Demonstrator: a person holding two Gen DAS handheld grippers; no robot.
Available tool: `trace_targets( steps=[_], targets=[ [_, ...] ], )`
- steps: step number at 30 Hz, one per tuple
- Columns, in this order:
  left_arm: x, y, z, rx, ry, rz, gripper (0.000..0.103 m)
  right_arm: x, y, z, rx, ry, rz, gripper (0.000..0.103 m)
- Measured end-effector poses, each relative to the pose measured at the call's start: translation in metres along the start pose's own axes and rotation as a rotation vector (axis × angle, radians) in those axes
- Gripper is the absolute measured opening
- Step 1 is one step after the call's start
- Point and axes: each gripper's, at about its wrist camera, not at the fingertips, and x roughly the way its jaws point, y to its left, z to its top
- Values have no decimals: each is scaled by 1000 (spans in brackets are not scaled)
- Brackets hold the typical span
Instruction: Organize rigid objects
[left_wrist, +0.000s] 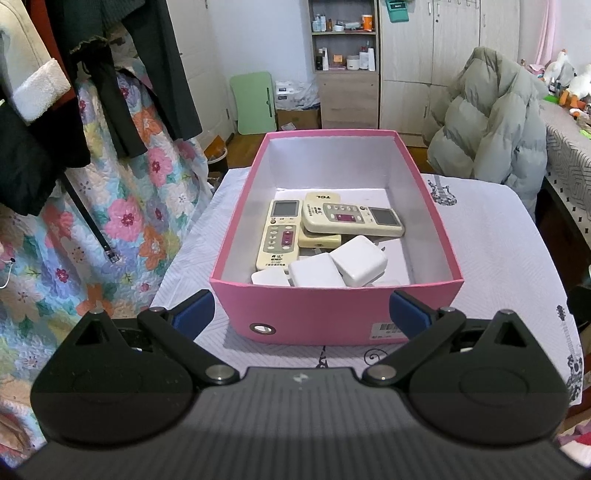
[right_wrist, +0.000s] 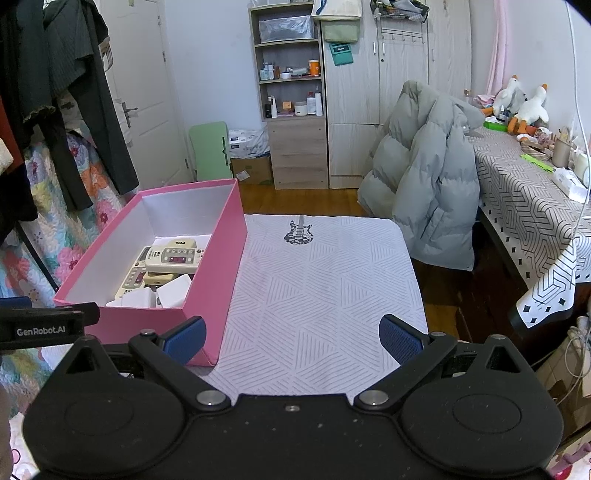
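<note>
A pink box (left_wrist: 317, 314) stands on the white cloth-covered table (left_wrist: 498, 251). Inside lie cream remote controls (left_wrist: 280, 236) and white power adapters (left_wrist: 354, 264), piled toward the near end. My left gripper (left_wrist: 301, 315) is open and empty, its blue pads on either side of the box's near wall, just in front of it. In the right wrist view the box (right_wrist: 218, 266) is at the left with the remotes (right_wrist: 171, 256) inside. My right gripper (right_wrist: 291, 338) is open and empty above bare cloth, right of the box. The left gripper's body (right_wrist: 40, 325) shows at the left edge.
A grey puffer jacket (right_wrist: 424, 184) hangs on a chair beyond the table's far right corner. A desk with a patterned cloth (right_wrist: 535, 206) stands to the right. Hanging clothes and a floral quilt (left_wrist: 110, 206) crowd the left side. Shelves (right_wrist: 291, 92) stand at the back wall.
</note>
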Motion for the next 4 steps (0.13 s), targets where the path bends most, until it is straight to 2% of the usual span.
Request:
trace_targets(
  steps=[4],
  targets=[
    [2,-1,0,7,9,3,103,0,0,0,0,-3,1,101]
  ],
)
